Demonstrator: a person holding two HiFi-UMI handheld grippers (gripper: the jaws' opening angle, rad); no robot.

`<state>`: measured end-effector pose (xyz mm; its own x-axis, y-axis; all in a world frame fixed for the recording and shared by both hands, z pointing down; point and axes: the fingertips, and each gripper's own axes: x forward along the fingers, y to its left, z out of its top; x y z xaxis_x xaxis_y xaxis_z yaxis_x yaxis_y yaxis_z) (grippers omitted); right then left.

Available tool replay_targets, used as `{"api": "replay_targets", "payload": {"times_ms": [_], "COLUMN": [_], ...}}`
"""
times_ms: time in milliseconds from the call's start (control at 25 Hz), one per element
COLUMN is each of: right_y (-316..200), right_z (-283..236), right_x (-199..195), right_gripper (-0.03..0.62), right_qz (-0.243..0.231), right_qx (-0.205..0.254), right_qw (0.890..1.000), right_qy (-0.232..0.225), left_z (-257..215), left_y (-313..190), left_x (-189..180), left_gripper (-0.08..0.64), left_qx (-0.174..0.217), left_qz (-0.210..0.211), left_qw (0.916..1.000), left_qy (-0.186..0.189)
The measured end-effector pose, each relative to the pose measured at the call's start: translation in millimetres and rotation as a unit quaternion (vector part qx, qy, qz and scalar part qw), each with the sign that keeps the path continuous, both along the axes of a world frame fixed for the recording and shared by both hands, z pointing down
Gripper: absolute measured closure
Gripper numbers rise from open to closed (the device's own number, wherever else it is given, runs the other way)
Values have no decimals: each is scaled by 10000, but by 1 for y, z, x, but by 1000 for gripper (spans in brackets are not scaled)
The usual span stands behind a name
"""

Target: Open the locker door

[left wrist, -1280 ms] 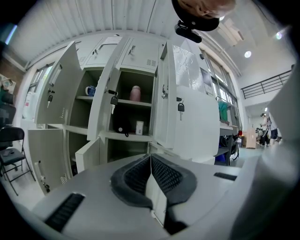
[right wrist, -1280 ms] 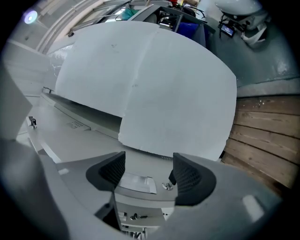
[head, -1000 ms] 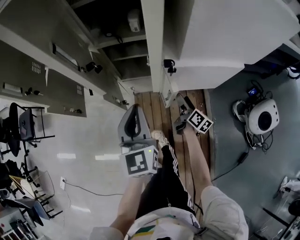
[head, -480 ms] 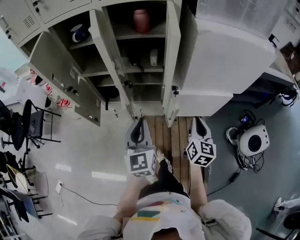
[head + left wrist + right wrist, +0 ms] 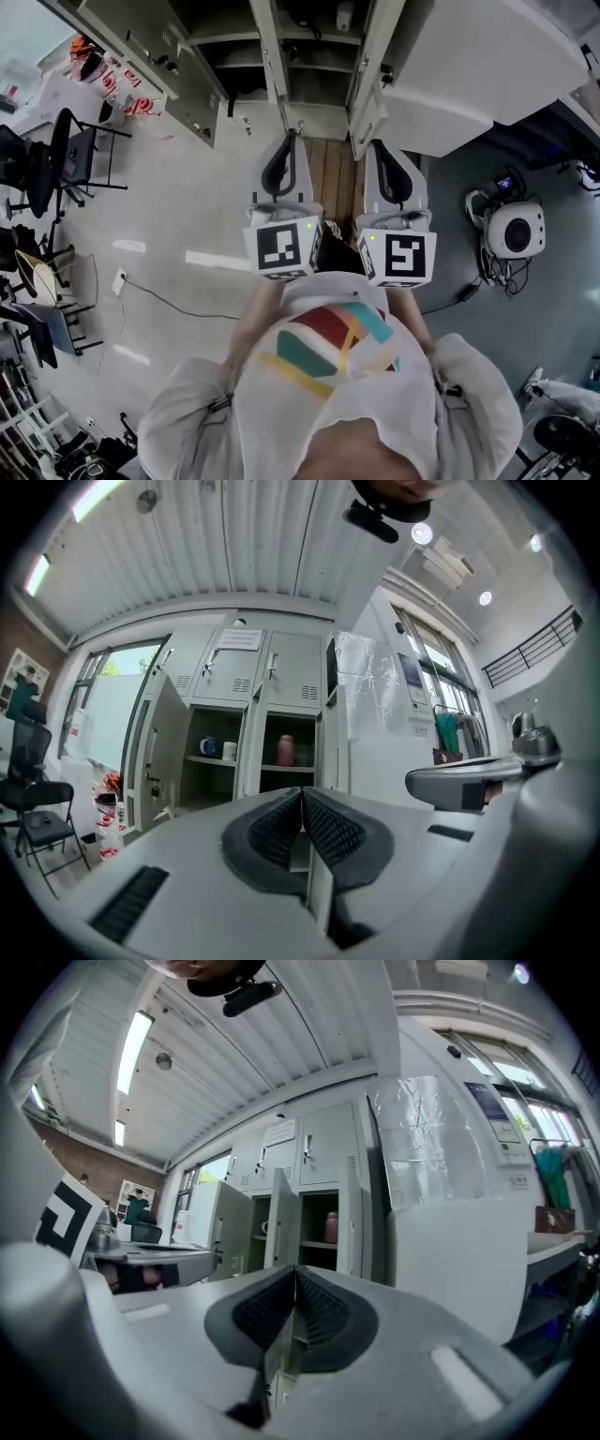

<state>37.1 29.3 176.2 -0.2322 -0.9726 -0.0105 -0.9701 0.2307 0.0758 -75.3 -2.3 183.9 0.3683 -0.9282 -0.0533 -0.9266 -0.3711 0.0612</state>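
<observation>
Right gripper risen beside left gripper, jaws just closed, empty; left pinched too. Locker door upright, swung outward; compartment holds pink bottle.

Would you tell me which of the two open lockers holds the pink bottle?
The right-hand locker, beside the white cabinet; the left locker holds mugs.

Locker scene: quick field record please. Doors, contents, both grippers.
locker doors: two stand open
left compartment: blue mug and white mug on the shelf
right compartment: pink bottle on the shelf
left gripper: shut, empty
right gripper: shut, jaws just closed, nothing between them
contact: neither gripper touches the lockers
</observation>
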Motion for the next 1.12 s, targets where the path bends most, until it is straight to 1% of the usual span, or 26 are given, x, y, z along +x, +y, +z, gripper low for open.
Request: {"api": "replay_targets", "payload": {"times_ms": [120,320,560,800,1000,1120], "right_y": [7,7,3,4,5,10], "right_z": [-1,6,7,12,2,2], "right_x": [-23,-49,-55,-60,-66,-68], "right_gripper": [586,588,588,588,588,588], "right_qz": [-361,-693,-752,-751,-766,-785], "right_qx": [39,-132,-170,-214,-112,-86], "right_qw": [9993,9974,9970,9969,9970,9969], "right_qy": [36,111,67,61,23,20], "left_z": [-1,1,-5,-6,-11,-10], "left_y": [9,8,5,7,8,13], "left_x": [-10,-19,-25,-30,-38,-41], "left_gripper": [544,545,543,544,545,545], "left_qx": [44,-32,71,8,151,139], "left_qz": [-50,-108,-140,-129,-271,-303], "left_qw": [9999,9998,9998,9997,9994,9993], "left_qy": [-156,-158,-148,-195,-147,-147]}}
